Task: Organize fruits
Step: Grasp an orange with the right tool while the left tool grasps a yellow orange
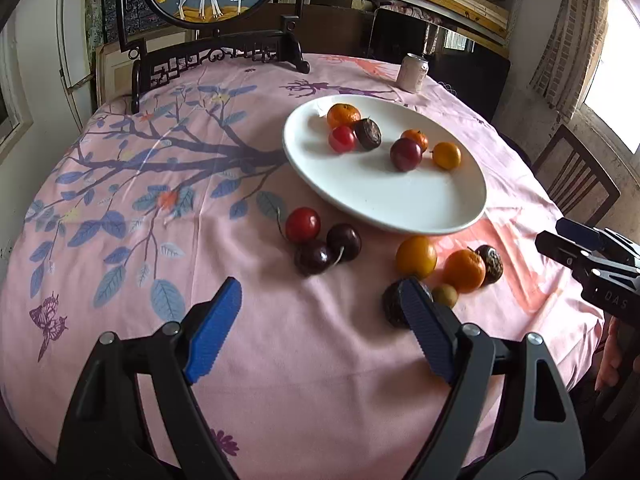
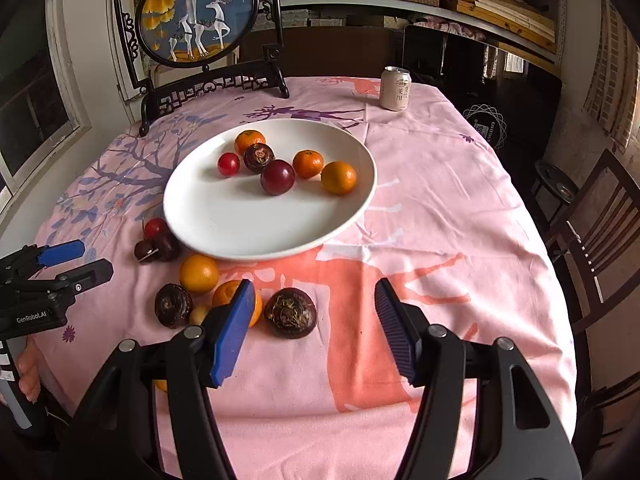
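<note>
Bare cloth [image 2: 460,216] right of plate [image 2: 224,216]; loose fruit cluster [image 2: 199,273] before it.

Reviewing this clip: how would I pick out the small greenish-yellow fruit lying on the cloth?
Start at the white plate and drop to the loose fruit on the pink tablecloth near its front rim. The small greenish-yellow fruit sits nearest the camera there, beside the orange tangerine. It is the smallest and palest of that cluster.

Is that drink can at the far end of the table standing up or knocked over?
Upright. The can stands on its base on the pink cloth, its top rim facing up.
</note>
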`<state>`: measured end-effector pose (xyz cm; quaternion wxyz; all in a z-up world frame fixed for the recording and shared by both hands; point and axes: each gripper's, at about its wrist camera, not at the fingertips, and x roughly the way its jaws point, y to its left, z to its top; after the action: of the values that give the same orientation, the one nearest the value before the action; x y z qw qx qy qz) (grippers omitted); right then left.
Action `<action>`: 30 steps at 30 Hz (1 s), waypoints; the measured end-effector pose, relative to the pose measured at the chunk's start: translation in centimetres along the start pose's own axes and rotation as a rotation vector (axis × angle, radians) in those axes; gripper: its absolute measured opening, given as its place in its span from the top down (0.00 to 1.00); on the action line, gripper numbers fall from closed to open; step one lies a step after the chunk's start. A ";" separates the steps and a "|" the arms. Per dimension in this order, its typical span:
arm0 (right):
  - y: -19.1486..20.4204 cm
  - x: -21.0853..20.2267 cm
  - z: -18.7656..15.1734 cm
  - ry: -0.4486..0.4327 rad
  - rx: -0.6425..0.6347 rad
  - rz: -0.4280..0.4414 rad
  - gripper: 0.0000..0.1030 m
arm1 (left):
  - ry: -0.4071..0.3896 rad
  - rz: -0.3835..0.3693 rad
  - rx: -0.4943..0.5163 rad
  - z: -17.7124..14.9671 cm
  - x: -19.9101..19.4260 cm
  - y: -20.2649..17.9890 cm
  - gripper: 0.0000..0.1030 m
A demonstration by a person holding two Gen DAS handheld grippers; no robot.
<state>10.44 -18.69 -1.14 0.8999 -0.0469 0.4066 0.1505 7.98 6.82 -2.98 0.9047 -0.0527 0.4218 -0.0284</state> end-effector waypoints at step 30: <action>1.8 -0.2 -3.0 0.070 -0.067 0.087 0.62 | 0.131 -0.138 0.116 -4.2 0.5 -4.4 0.19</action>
<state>7.65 -17.67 -2.91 0.8756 -0.0643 0.4343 0.2014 5.04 2.07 -5.55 0.8727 -0.0273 0.4729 -0.1184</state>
